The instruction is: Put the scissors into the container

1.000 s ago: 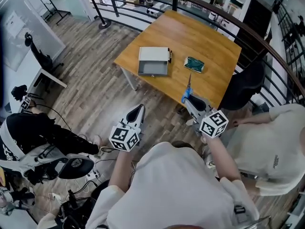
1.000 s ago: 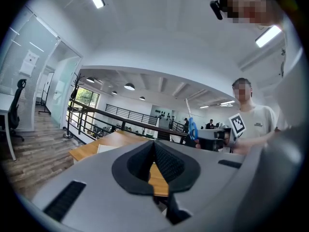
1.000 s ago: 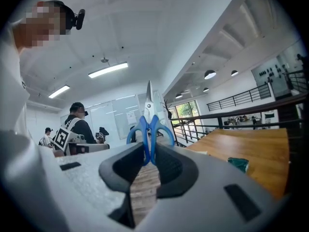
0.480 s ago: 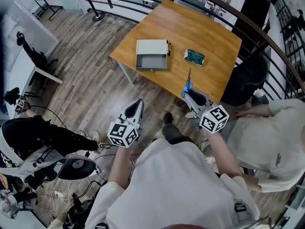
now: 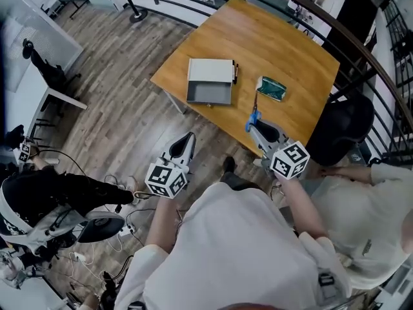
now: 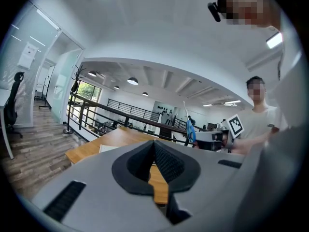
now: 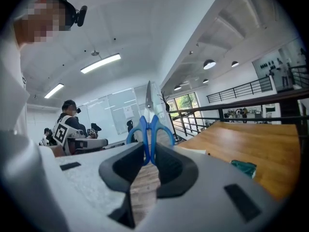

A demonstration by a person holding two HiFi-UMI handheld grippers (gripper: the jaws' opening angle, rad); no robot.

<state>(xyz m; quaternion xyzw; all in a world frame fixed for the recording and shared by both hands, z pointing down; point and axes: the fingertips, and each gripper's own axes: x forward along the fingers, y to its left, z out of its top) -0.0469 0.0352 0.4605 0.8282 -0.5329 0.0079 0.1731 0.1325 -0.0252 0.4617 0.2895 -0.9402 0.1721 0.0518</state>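
Blue-handled scissors [image 5: 253,117] stand blades-up in my right gripper [image 5: 255,128], which is shut on the handles, just off the near edge of the wooden table [image 5: 284,50]. In the right gripper view the scissors [image 7: 149,129] rise between the shut jaws of my right gripper [image 7: 150,154]. The container, a grey open box [image 5: 210,82] with a white lid, lies on the table to the left of and beyond the scissors. My left gripper [image 5: 185,144] hangs lower left over the floor, short of the table. In its own view the left gripper [image 6: 154,149] is shut and holds nothing.
A green pouch [image 5: 271,88] lies on the table right of the box. A black chair [image 5: 345,129] and a seated person [image 5: 381,192] are at the table's right. A dark railing [image 5: 303,11] runs behind the table. Another person [image 5: 39,186] and cables are on the floor at left.
The head view has shifted a little, so the table sits slightly further right. The right gripper still holds the scissors by the table's near edge. The left gripper has hardly moved.
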